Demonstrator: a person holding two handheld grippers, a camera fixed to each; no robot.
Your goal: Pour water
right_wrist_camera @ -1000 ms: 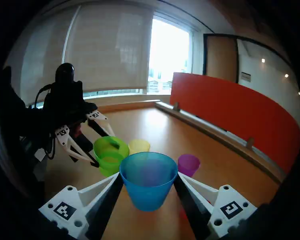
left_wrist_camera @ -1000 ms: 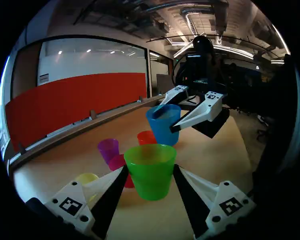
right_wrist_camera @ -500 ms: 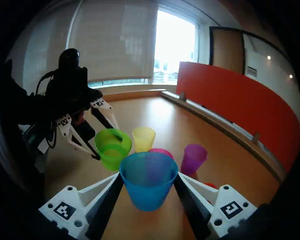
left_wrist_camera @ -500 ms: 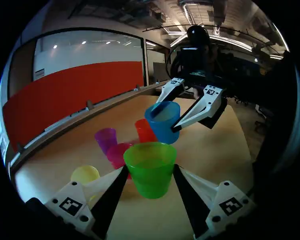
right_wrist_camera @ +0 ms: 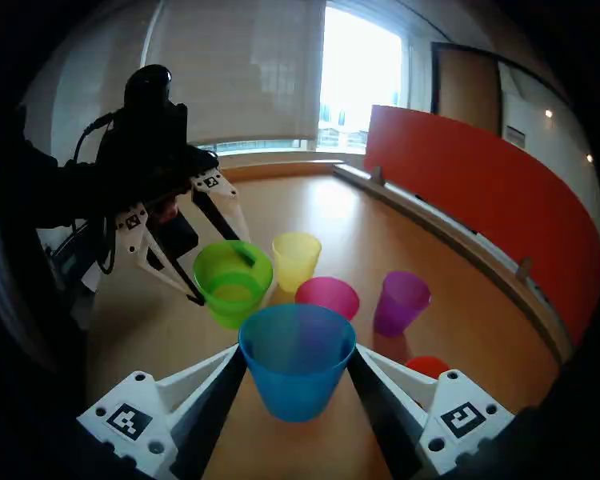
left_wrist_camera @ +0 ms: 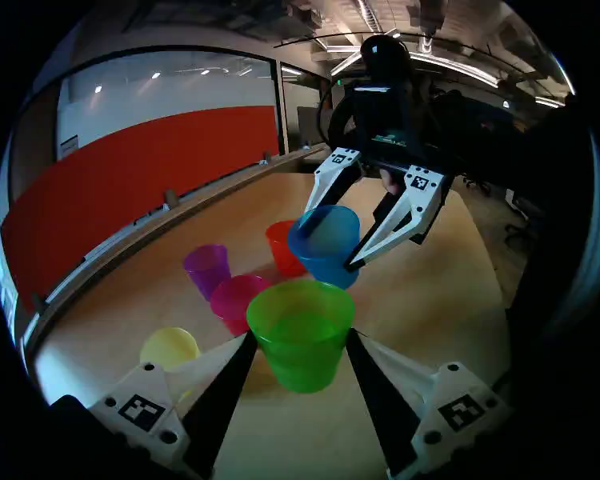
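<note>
While fingers (left_wrist_camera: 220, 384) clamp green cup (left_wrist_camera: 302, 336), blue cup (left_wrist_camera: 326, 244) near.

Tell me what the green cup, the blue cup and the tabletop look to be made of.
The green cup: likely thin plastic, translucent and glossy; light glows through its wall. The blue cup: likely the same plastic, translucent; the colours behind tint through it. The tabletop: wood or wood-look laminate, smooth with a soft sheen; warm tan with window glare, so I cannot tell which.
</note>
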